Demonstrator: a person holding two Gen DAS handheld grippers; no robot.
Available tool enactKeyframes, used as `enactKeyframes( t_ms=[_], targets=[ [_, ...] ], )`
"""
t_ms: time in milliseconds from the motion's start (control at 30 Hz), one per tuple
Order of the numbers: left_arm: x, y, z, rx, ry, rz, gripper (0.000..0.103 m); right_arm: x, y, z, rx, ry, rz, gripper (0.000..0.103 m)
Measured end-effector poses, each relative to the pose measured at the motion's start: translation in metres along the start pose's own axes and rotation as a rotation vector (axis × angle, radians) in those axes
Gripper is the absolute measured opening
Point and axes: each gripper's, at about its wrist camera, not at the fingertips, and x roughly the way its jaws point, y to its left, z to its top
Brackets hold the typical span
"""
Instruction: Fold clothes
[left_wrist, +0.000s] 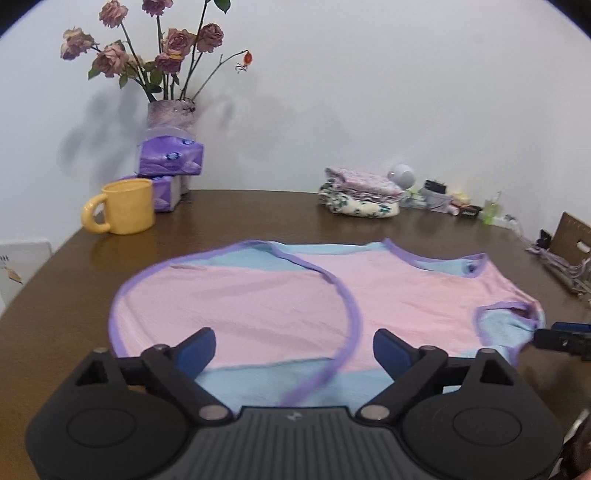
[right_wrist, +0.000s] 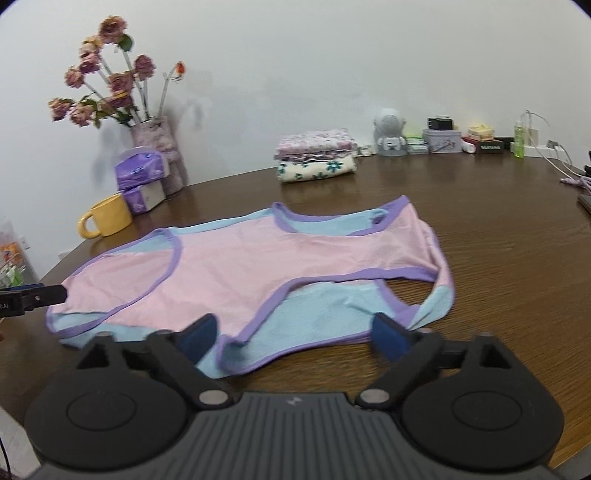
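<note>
A pink and light-blue garment (left_wrist: 258, 295) (right_wrist: 240, 266) with purple trim lies spread flat on the brown wooden table (left_wrist: 258, 218) (right_wrist: 498, 258). My left gripper (left_wrist: 294, 338) stands open over the garment's near edge. A blurred purple trim band runs between its blue pads (left_wrist: 197, 349) and touches neither of them. My right gripper (right_wrist: 294, 321) is open too, above the near blue hem, with cloth below its fingers but none gripped. Each gripper shows at the edge of the other's view: the right gripper (left_wrist: 561, 338) at the garment's right end, the left gripper (right_wrist: 33, 297) at its left end.
A yellow mug (left_wrist: 125, 206) (right_wrist: 107, 219), purple tissue packs (left_wrist: 171, 158) and a vase of dried roses (left_wrist: 171, 114) stand at the back left. A stack of folded clothes (left_wrist: 360, 197) (right_wrist: 316, 155) sits behind the garment. Small items (right_wrist: 443, 140) and cables (right_wrist: 554, 158) line the back right.
</note>
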Motion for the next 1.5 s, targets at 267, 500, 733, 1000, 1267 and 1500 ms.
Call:
enactKeyframes(
  t_ms=[267,500,733,1000,1267,1500],
  targets=[
    [-0.004,-0.010,-0.025,-0.093,0.056,-0.046,0.095,0.001,0.022,-0.014,-0.040,0.017,0.006,0.103],
    [-0.010,-0.019,-0.037,-0.065,0.050,-0.054,0.095,-0.003,0.023,-0.022,0.024,0.011,0.049,0.103],
    [-0.006,-0.024,-0.044,-0.059,0.081,-0.050,0.095,-0.005,0.030,-0.030,0.023,0.003,0.002,0.103],
    [-0.007,-0.027,-0.047,-0.041,0.073,-0.041,0.097,0.000,0.037,-0.037,-0.005,0.027,-0.005,0.103],
    [-0.007,-0.033,-0.052,-0.026,0.057,-0.021,0.102,0.003,0.042,-0.042,-0.022,0.025,-0.013,0.102],
    [-0.006,-0.042,-0.057,0.010,0.043,0.020,0.103,0.007,0.060,-0.049,-0.106,0.023,-0.059,0.102]
  ],
)
